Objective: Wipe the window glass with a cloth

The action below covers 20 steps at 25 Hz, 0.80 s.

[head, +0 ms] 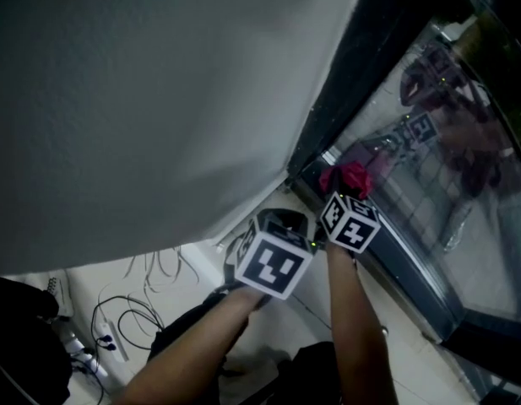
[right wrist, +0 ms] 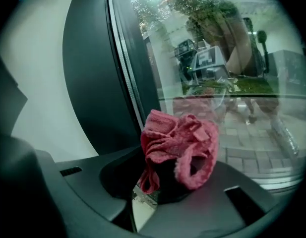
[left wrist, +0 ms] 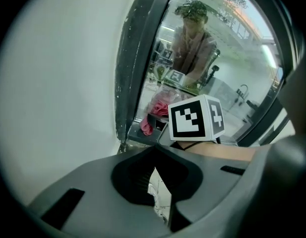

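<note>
The right gripper [right wrist: 160, 185] has its fingers [right wrist: 88, 182] closed on a bunched pink cloth [right wrist: 178, 148]. The cloth covers their tips, so how much of it lies between them cannot be seen. It sits low at the glass [right wrist: 217, 58], near the bottom corner; whether it touches cannot be told. The left gripper [left wrist: 155, 185] has its fingers [left wrist: 83, 192] nearly together, with only a thin slit between them and nothing in it. In the head view the grippers' own bodies hide both pairs of fingers. The dark frame [right wrist: 88, 68] runs just left of the cloth, and the wall [head: 159, 83] lies beyond it. The glass stretches free upward and to the right, cut off by the picture edge, and reflections blur what lies behind it. Cables [head: 129, 310] lie on the floor [head: 408, 369] at lower left.
</note>
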Each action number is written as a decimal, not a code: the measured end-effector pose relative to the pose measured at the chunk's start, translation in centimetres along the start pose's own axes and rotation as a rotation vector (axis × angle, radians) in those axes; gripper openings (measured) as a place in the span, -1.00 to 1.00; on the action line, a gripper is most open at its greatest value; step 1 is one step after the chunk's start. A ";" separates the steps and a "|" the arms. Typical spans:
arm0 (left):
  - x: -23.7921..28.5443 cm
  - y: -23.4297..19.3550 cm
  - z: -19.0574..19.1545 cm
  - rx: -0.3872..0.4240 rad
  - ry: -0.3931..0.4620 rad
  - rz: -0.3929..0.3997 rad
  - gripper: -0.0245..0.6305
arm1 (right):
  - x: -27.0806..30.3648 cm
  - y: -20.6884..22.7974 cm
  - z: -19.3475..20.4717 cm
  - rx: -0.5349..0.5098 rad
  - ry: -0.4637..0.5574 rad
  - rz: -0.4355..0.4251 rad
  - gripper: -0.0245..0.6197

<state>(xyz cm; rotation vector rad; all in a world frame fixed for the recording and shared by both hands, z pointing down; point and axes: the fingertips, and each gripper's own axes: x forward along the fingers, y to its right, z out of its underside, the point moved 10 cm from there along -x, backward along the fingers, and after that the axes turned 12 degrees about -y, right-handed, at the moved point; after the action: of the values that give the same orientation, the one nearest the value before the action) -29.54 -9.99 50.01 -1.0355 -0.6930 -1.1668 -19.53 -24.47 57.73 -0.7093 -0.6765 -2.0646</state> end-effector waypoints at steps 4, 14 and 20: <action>-0.1 -0.6 0.1 -0.008 0.009 0.009 -0.92 | 0.7 -1.7 -0.6 -0.114 -0.018 -0.016 -0.75; -0.1 -0.4 0.2 -0.010 0.004 0.028 -0.92 | 2.3 -2.1 -0.5 -0.143 -0.061 0.018 -0.75; 0.0 -0.2 0.0 0.001 -0.003 0.029 -0.92 | 2.2 -0.7 0.5 -0.076 -0.061 0.048 -0.75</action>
<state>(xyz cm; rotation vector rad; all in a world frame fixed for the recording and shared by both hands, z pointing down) -29.75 -9.99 50.09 -1.0431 -0.6785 -1.1403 -21.08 -24.89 59.44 -0.8274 -0.6119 -2.0402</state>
